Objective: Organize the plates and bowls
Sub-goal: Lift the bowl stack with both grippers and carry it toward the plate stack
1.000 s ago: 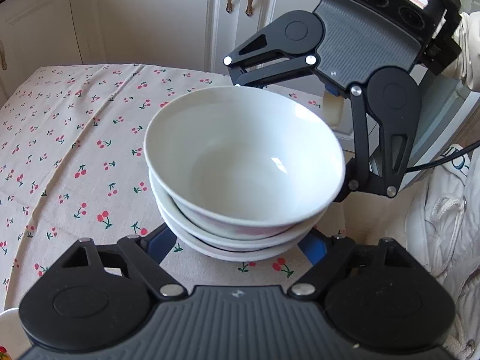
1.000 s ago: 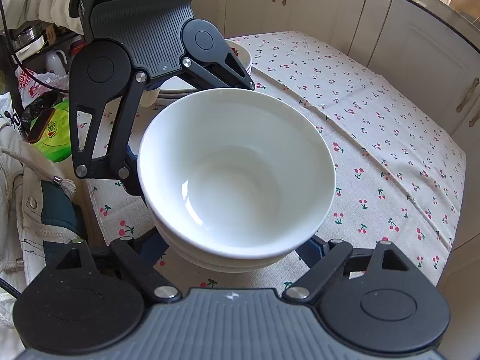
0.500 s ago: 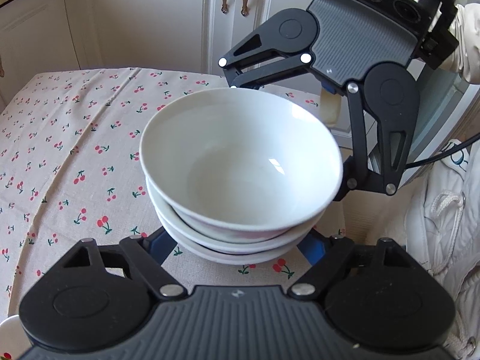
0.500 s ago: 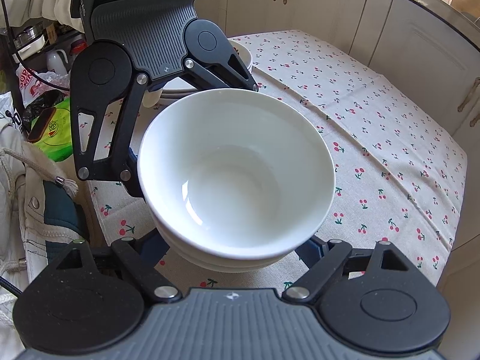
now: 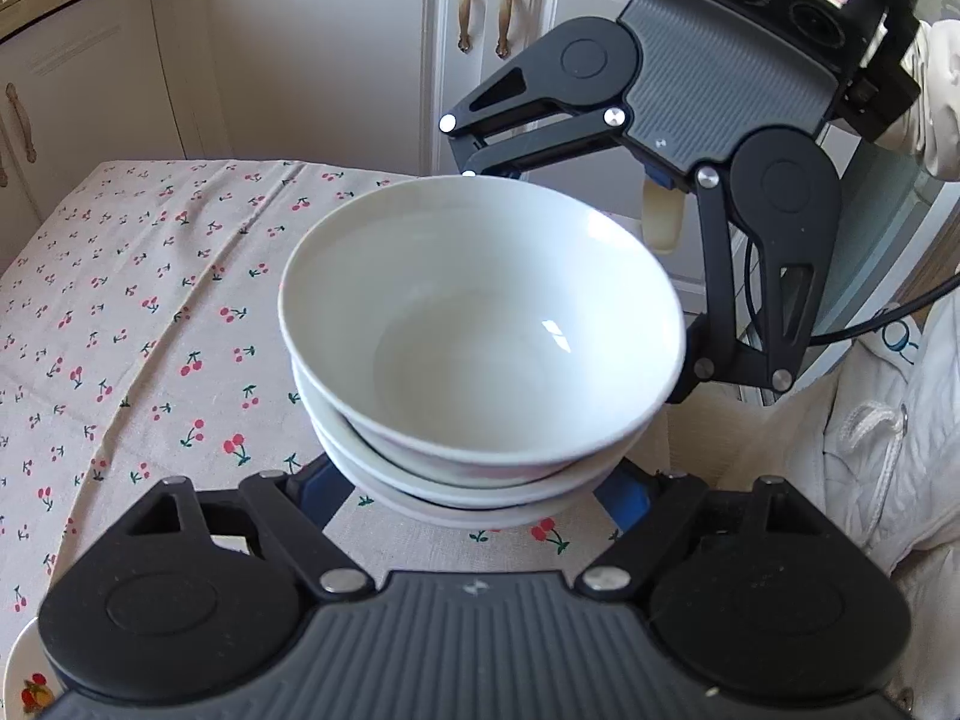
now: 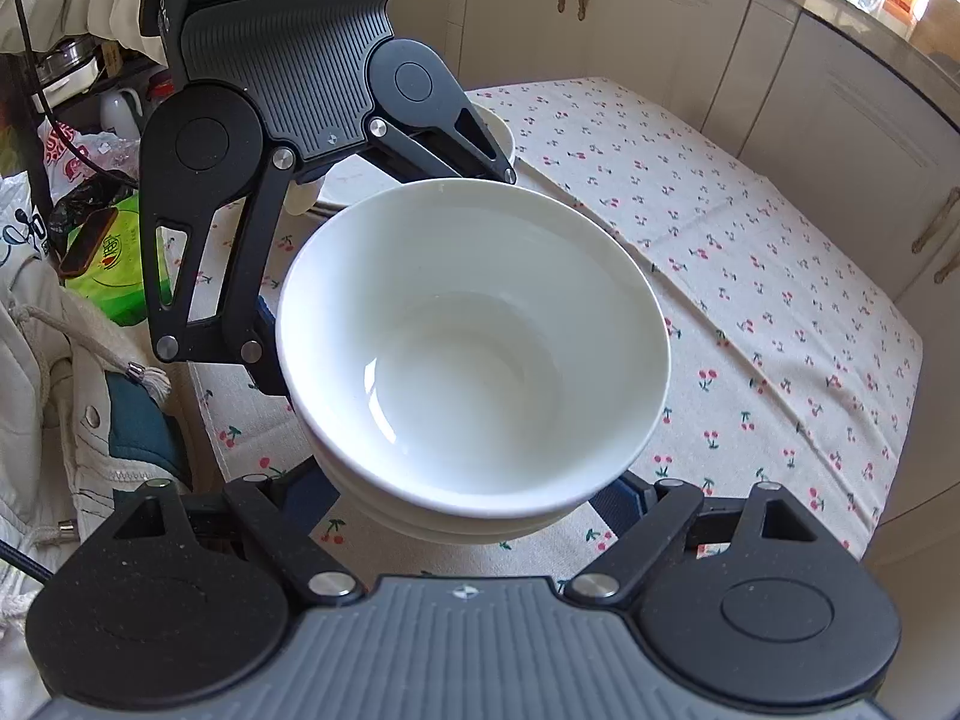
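A stack of three white bowls point(image 5: 480, 324) point(image 6: 474, 348) fills the middle of both wrist views, above the near edge of the cherry-print tablecloth point(image 5: 138, 312) point(image 6: 750, 276). My left gripper point(image 5: 471, 495) has its blue pads on either side of the lowest bowl and is shut on the stack. Facing it from the opposite side, my right gripper point(image 6: 468, 501) grips the same stack the same way. Each gripper shows in the other's view: the right gripper point(image 5: 573, 282) and the left gripper point(image 6: 390, 276). Whether the stack rests on the cloth I cannot tell.
A pile of white plates point(image 6: 348, 192) with a small white bowl point(image 6: 501, 135) stands on the table behind the left gripper. A fruit-patterned plate rim point(image 5: 24, 678) shows at the lower left. White cabinets point(image 5: 324, 60) ring the table. A person's white jacket point(image 5: 888, 480) and bags point(image 6: 108, 264) are beside the table.
Both grippers and the bowl stack stay almost where they were. In the left wrist view the tablecloth sits slightly lower in the picture than before.
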{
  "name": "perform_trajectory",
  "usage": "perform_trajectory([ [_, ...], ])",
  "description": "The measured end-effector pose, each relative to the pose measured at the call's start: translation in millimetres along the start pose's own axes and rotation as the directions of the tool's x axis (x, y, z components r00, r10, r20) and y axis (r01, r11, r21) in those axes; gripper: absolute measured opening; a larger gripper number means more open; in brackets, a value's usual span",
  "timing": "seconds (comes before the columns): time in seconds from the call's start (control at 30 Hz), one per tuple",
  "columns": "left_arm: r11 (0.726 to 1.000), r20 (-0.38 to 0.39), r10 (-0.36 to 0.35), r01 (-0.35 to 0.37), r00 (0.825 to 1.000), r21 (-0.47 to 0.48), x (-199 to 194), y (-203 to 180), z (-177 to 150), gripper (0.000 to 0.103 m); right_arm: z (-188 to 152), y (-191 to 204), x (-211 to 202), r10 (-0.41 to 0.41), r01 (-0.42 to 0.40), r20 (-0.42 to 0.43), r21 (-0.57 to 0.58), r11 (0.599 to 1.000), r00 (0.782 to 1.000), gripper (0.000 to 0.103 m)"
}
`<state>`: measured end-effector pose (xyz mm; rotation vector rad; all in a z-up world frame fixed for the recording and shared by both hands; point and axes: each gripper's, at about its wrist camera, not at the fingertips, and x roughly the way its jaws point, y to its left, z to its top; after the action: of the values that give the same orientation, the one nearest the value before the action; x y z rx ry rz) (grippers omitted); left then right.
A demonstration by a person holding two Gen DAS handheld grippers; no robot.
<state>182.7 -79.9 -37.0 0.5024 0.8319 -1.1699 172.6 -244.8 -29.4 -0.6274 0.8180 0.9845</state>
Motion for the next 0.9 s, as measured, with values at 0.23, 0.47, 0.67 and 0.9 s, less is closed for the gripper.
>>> perform_trajectory([
  [0.23,0.998,0.013,0.056,-0.055,0.998,-0.040,-27.7,-2.3,-11.3,0.084,25.2,8.6,-1.7,0.013,-0.012,0.017,-0.064,0.998,1.000,0.091],
  [0.47,0.988,0.033,0.126,-0.123,0.992,-0.090,-59.8,2.3,-33.0,0.084,61.7,19.4,5.7,0.032,-0.028,0.027,-0.153,0.988,0.999,0.091],
  [0.67,0.970,0.036,0.202,-0.195,0.979,-0.146,-90.0,13.0,-59.7,0.084,104.3,26.1,25.9,0.056,-0.046,0.030,-0.246,0.968,0.998,0.091],
  [0.9,0.940,0.030,0.280,-0.268,0.960,-0.210,-114.1,31.2,-91.0,0.084,150.0,30.4,59.5,0.084,-0.070,0.028,-0.323,0.944,0.996,0.091],
])
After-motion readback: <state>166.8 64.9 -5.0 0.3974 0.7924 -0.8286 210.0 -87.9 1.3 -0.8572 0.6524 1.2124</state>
